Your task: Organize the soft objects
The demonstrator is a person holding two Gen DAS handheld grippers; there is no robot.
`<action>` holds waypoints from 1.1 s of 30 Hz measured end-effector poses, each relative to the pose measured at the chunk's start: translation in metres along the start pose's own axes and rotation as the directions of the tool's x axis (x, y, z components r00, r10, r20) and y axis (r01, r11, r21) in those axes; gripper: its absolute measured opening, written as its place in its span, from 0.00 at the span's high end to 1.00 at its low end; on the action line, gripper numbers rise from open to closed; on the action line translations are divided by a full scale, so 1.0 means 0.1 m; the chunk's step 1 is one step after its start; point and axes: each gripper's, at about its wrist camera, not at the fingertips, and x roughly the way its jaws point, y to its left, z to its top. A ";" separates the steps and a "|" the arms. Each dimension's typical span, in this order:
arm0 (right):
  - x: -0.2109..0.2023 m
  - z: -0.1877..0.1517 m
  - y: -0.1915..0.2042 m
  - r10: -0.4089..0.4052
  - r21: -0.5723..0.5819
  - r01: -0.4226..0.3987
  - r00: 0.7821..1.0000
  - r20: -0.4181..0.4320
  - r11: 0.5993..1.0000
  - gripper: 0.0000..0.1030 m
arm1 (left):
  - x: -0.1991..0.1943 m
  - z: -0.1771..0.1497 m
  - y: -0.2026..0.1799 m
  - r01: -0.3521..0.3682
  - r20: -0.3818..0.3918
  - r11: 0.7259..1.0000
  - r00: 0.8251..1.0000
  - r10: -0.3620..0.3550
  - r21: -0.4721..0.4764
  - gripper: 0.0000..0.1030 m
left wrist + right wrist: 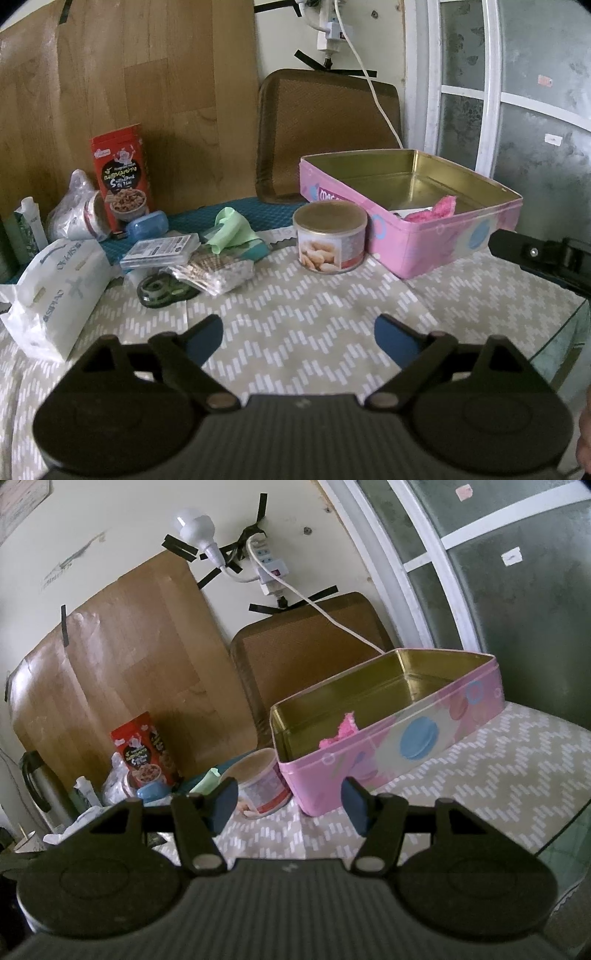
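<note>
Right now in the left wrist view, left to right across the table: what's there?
White tissue pack → red snack box → green cloth → round can → pink tin, with a pink cloth inside it → right gripper's finger at the right edge.

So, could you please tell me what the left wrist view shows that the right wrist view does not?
Only the left wrist view shows the clear plastic case, the cotton swabs and the white tissue pack. Only the right wrist view shows the light bulb and the dark flask. Both share the pink tin holding a pink cloth, the round can, the red box and open, empty tongs.
</note>
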 end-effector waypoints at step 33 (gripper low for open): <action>0.00 -0.03 0.05 -0.012 -0.026 0.013 1.000 0.028 1.000 0.32 | -0.10 -0.01 -0.03 -0.015 0.056 0.999 0.998 0.012 0.042 0.01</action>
